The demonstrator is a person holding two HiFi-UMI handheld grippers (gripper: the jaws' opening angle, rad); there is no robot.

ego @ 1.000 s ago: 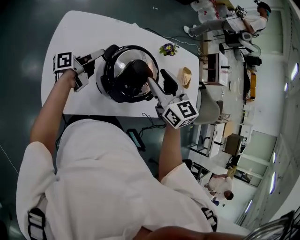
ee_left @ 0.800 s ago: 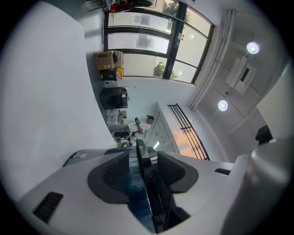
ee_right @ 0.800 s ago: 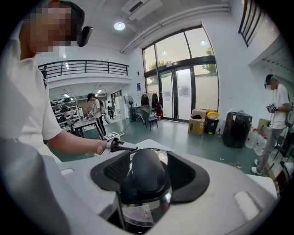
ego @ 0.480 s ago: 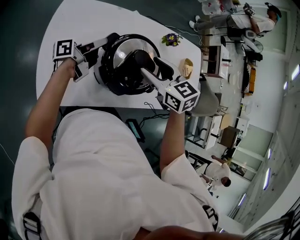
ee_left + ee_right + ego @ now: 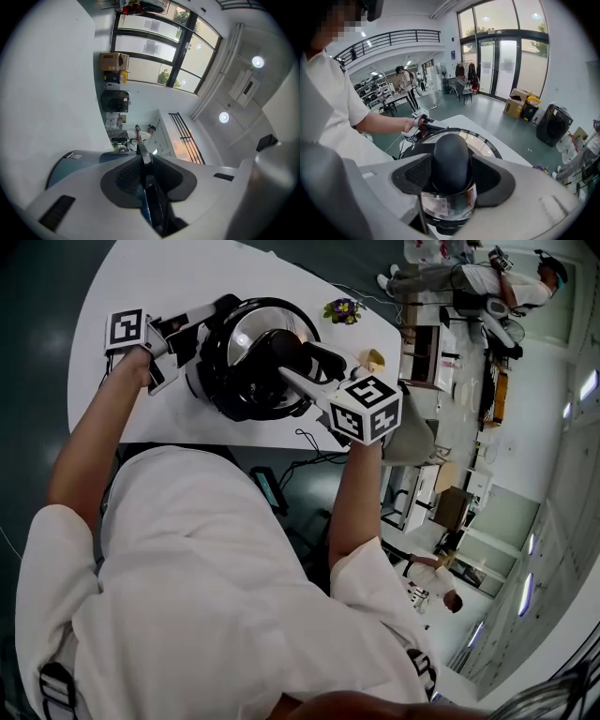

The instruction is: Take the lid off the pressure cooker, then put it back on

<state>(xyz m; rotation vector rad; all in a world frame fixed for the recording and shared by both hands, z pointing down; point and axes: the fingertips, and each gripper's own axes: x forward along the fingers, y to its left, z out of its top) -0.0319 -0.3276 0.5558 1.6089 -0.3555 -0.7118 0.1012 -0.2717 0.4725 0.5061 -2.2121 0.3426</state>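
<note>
Head view: pressure cooker (image 5: 246, 371) mid-table, lid (image 5: 240, 337) looks seated, black knob (image 5: 277, 351) at lid centre.

Right gripper view: knob dead centre between the jaws. Long axis 12–6, pads at 9 and 3 across its short side.

State of right gripper (image 5: 451, 174): wide open, straddling the knob. Pads just beside it, no squeeze visible, nothing held yet. In head view, placed at 4 o'clock of the knob, angled steeply down onto it. Clearly the nearer hand for the lift.

State of left gripper (image 5: 200, 322): out at 10 o'clock of the pot, at the side handle (image 5: 223, 306). Jaws just been closing, now pinched on that handle's thin black edge, visible between the pads in left gripper view. Probably bracing the body.

Next, as a guess: close right on the knob across the short side, then twist or lift. White table (image 5: 112, 296) underneath throughout.
</note>
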